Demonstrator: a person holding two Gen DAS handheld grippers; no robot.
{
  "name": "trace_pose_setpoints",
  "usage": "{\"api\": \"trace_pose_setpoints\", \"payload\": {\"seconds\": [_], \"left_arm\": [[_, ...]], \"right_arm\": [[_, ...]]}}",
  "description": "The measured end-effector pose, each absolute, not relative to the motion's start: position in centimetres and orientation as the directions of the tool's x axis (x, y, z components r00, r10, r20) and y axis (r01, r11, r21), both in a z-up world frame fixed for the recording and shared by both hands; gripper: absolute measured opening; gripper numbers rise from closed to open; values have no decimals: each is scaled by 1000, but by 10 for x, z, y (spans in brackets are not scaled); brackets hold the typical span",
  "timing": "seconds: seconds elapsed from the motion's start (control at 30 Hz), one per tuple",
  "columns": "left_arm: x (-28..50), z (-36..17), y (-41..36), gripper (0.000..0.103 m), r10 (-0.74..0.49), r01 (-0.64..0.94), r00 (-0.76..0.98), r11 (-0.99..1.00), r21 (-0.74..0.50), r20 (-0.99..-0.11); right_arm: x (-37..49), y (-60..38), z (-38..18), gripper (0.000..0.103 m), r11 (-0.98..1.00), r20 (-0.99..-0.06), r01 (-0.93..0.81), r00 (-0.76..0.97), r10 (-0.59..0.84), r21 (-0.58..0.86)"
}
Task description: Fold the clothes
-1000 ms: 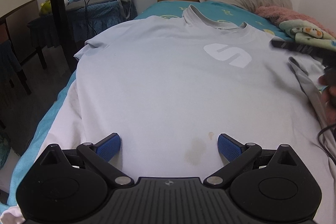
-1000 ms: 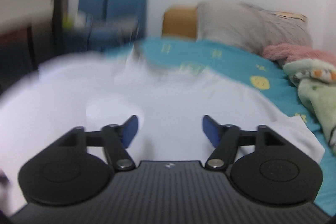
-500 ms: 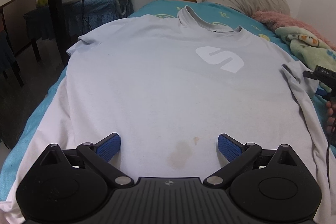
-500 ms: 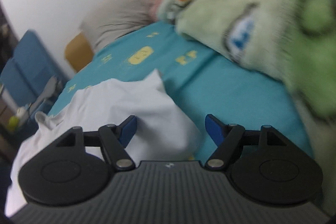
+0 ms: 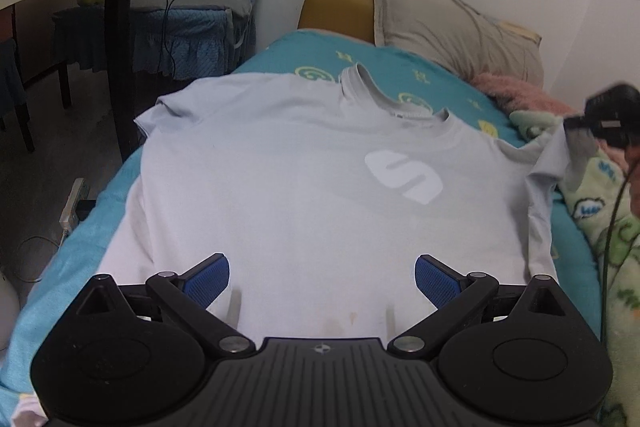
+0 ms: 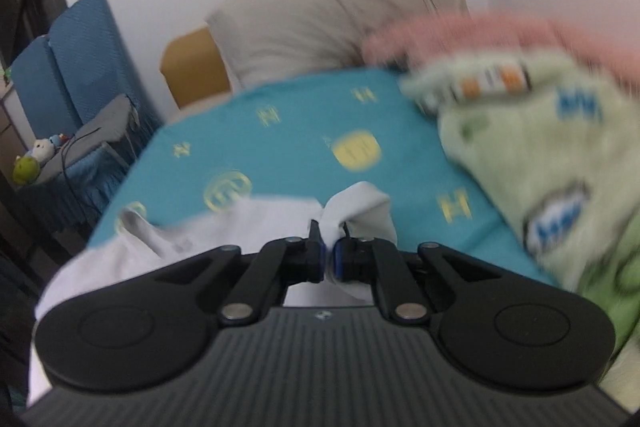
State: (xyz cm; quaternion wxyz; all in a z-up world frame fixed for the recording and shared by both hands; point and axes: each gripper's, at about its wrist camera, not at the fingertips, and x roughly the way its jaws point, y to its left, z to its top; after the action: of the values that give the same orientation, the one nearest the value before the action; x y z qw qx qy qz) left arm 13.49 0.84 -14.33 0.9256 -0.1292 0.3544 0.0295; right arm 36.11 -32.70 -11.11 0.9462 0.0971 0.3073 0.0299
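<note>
A teal-sheeted bed (image 5: 100, 223) carries a pale grey T-shirt (image 5: 300, 187) spread flat, chest logo up, collar toward the pillow (image 5: 460, 23), with a green patterned blanket (image 6: 540, 155) bunched along its right side. The right gripper (image 6: 328, 254), which half a second ago stood wide over the shirt's right sleeve (image 5: 554, 151), has just snapped its jaws closed on that sleeve and now holds the pinched cloth off the sheet, which suggests the first side fold is beginning. The left gripper (image 5: 322, 277) hovers over the hem with jaws wide and nothing between them, higher above the shirt than a second ago.
</note>
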Motion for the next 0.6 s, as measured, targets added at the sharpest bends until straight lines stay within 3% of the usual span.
{"api": "trace_pose_setpoints", "payload": {"seconds": [0.13,0.23,0.47,0.6], "left_arm": [[130,-127,34,101,-23,-167,761,959,-230,-648],[132,-123,58,100,29,-225,754,950,-217,-656],[149,-132,116,100,129,-375,699,904,-206,-704],[157,-142,125,100,130,-385,679,901,-200,-723]], "right_arm": [[377,-257,-70,8,996,-594,-36,801,76,79],[398,-200,-68,8,998,-634,-61,772,41,-10],[441,-77,-159,8,972,-755,-171,655,-11,-163],[451,-42,-214,10,957,-788,-193,614,-56,-219]]}}
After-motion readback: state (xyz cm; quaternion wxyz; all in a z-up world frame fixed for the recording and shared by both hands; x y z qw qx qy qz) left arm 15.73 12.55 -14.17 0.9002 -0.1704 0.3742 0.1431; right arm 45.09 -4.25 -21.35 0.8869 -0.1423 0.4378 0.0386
